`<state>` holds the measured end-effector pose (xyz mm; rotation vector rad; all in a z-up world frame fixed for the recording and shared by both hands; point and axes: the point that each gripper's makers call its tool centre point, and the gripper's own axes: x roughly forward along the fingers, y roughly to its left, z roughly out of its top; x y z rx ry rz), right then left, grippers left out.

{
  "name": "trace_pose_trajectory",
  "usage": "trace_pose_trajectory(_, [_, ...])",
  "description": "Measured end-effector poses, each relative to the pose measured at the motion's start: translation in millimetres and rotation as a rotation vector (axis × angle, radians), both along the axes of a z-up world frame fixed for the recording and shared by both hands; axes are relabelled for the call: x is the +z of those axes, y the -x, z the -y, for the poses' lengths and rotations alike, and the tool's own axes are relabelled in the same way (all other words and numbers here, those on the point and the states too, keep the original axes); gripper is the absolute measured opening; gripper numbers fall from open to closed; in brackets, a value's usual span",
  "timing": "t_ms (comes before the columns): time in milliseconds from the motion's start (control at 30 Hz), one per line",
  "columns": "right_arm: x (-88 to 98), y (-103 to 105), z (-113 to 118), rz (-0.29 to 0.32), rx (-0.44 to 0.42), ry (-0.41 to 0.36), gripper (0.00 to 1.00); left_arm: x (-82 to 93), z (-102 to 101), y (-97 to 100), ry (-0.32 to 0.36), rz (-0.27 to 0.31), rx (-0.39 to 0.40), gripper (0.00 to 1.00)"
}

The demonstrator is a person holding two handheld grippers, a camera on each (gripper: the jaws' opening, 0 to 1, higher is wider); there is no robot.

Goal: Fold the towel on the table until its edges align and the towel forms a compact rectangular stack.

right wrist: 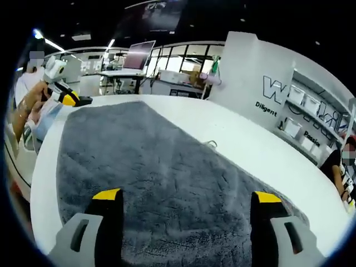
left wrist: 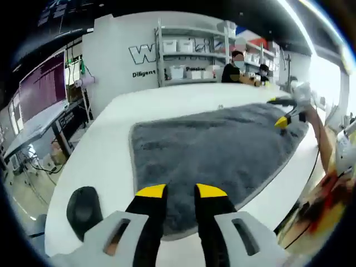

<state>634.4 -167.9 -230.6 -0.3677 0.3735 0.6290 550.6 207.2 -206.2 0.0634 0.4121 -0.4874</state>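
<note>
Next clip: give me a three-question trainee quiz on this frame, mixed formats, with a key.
1. True or false: the towel lies spread flat on the table, not yet folded.
2. Which tongs stand wider open: A) left tongs B) right tongs?
3. Fill in: the dark round thing in the left gripper view lies on the table, ____ the towel (on / beside).

Key: 1 true. 2 B: the right tongs' yellow tips stand far apart over the towel; the left tongs' tips are a narrow gap apart at the towel's edge. 3 beside.
</note>
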Motion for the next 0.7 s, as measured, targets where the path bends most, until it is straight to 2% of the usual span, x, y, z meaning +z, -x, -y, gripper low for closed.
trace_pose_trajectory(67, [8.3,-2.9,-3.1,0.011,0.005,-0.019,0.9,3.3,14.2,-0.5,0.052,0.013,-0.049,0.29])
trace_pose_trajectory(133, [19.0,-6.8,-7.3,0.036,0.004,-0.04,0.83,-1.6,27.5,-2.4,0.078,0.007,-0.085,0.33])
trace_pose_trajectory(233, [33.6,-14.5,-14.5,0.07,0.017,-0.079,0.72,-9.1,37.7,-12.6,0.087,-0.001,-0.096,0.45])
trace_pose_trajectory(267, [37.6,-18.5,-16.1,0.075,0.017,-0.098,0.69,-10.1,39.8,-20.2,0.098,0.001,-0.085,0.51])
trace_pose_trajectory(333, [47.5,-31.0,-17.2,0.089,-0.008,-0.164,0.6,-8.4,44.5,-33.3,0.142,0.008,-0.052,0.63])
trace_pose_trajectory(367, [49.0,-36.2,-15.5,0.086,-0.017,-0.17,0.54,-7.2,48.0,-38.5,0.156,0.016,-0.052,0.67])
trace_pose_trajectory(467, [51.6,-52.6,-13.4,0.08,-0.047,-0.193,0.28,-2.9,56.5,-50.3,0.202,0.022,-0.079,0.67])
trace_pose_trajectory(500, [51.5,-59.6,-13.1,0.074,-0.06,-0.197,0.23,-1.3,58.1,-55.2,0.209,0.018,-0.085,0.67])
trace_pose_trajectory(600, [48.9,-78.8,-20.3,0.04,-0.067,-0.195,0.22,9.8,60.6,-76.4,0.209,0.037,-0.087,0.65])
trace_pose_trajectory(700, [45.7,-91.1,-32.0,0.018,-0.059,-0.177,0.12,25.2,51.2,-107.6,0.205,0.083,-0.028,0.56])
